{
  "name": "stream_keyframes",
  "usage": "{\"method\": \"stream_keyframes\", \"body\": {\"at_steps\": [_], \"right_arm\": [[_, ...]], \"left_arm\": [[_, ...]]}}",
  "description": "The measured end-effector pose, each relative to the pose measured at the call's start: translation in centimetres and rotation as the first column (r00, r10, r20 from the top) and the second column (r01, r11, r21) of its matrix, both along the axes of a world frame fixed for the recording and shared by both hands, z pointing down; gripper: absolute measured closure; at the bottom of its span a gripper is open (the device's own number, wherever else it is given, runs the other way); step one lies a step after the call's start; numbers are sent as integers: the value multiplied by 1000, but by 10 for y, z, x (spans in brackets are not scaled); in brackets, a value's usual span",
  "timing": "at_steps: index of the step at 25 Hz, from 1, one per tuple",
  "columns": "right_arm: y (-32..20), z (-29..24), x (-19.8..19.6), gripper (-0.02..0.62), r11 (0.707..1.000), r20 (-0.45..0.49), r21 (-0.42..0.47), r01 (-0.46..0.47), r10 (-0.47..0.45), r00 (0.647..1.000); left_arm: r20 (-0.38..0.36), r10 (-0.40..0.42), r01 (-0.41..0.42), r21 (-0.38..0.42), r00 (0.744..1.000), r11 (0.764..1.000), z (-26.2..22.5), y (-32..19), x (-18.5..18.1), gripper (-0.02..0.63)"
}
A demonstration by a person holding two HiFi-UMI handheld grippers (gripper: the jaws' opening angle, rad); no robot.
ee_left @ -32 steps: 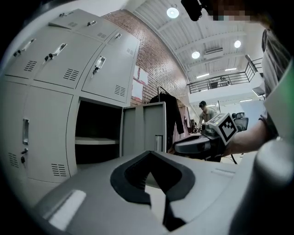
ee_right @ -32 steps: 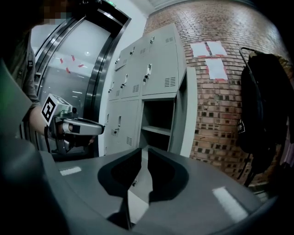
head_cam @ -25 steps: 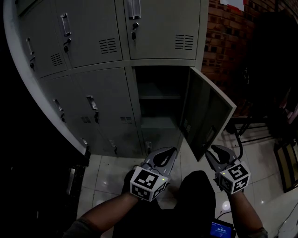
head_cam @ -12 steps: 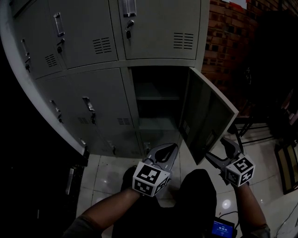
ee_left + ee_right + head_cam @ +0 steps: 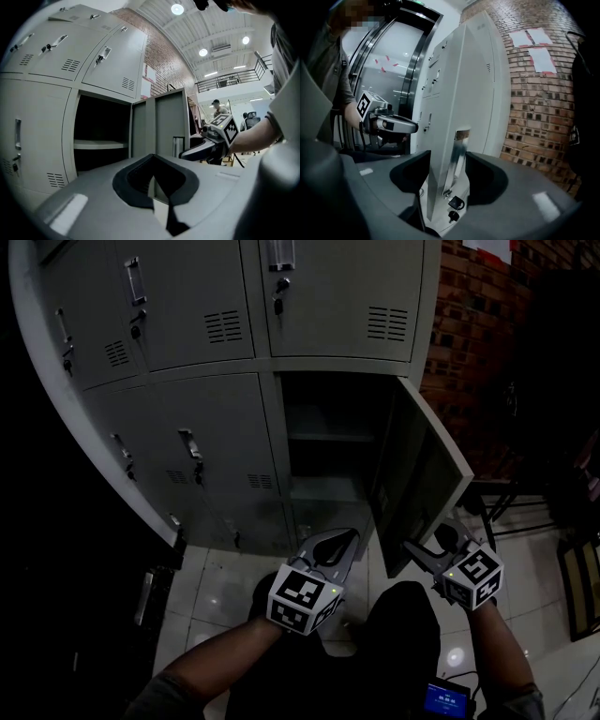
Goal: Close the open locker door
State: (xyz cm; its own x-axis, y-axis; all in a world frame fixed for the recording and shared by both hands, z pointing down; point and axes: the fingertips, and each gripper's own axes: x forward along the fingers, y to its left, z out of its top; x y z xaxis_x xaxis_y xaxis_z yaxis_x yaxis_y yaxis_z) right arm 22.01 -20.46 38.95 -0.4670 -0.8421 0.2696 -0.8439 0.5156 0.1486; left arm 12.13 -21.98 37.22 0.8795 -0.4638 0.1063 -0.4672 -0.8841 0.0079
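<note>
The grey locker door (image 5: 424,486) stands open, hinged at the right of its dark compartment (image 5: 328,442), which has one shelf. My right gripper (image 5: 424,552) is at the door's lower free edge. In the right gripper view the door's edge (image 5: 440,140) and its metal handle (image 5: 458,152) stand between the closing jaws of the right gripper (image 5: 449,161), with gaps on both sides. Keys (image 5: 454,204) hang below the handle. My left gripper (image 5: 330,547) is shut and empty, low in front of the compartment; the left gripper view shows its tips (image 5: 152,164) together.
Closed grey lockers (image 5: 216,437) fill the left and top. A brick wall (image 5: 478,324) is to the right, with a dark metal frame (image 5: 502,507) on the tiled floor (image 5: 211,592). A small blue screen (image 5: 445,699) is by my right arm. People stand far off (image 5: 216,107).
My right gripper has moved forward and left to the door's lower edge, and its jaws now straddle that edge. The left gripper has hardly moved.
</note>
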Motion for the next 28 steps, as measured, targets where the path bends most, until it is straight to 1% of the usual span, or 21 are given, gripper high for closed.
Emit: {"method": "stream_keyframes", "body": {"at_steps": [7, 8, 9, 10, 15, 18, 22, 28], "right_arm": [[-4, -1, -43, 347, 999, -3, -13, 30, -30, 1000], [-4, -1, -51, 355, 999, -15, -10, 41, -41, 999], [-6, -1, -58, 408, 999, -28, -5, 51, -51, 998], [-8, -1, -66, 418, 998, -39, 0, 58, -58, 998], [-26, 0, -95, 405, 997, -27, 8, 75, -74, 997], [-40, 0, -112, 413, 997, -31, 9, 81, -81, 996], [-63, 1, -133, 414, 998, -34, 5, 67, -67, 997], [-103, 4, -158, 411, 1000, -33, -2, 10, -10, 999]], "left_arm": [[-8, -27, 27, 12, 1000, 1000, -6, -6, -14, 607], [-7, -32, 32, 14, 999, 999, -7, -7, -17, 609], [-6, -37, 37, 16, 999, 999, -7, -8, -20, 608], [-5, -45, 45, 17, 999, 999, -7, -10, -24, 608], [-3, -95, 95, 3, 995, 995, -3, -22, -47, 609], [-1, -125, 125, 1, 992, 992, -1, -29, -61, 607], [2, -169, 169, -5, 986, 986, 2, -40, -82, 607], [0, -220, 220, -11, 975, 975, 4, -51, -110, 609]]}}
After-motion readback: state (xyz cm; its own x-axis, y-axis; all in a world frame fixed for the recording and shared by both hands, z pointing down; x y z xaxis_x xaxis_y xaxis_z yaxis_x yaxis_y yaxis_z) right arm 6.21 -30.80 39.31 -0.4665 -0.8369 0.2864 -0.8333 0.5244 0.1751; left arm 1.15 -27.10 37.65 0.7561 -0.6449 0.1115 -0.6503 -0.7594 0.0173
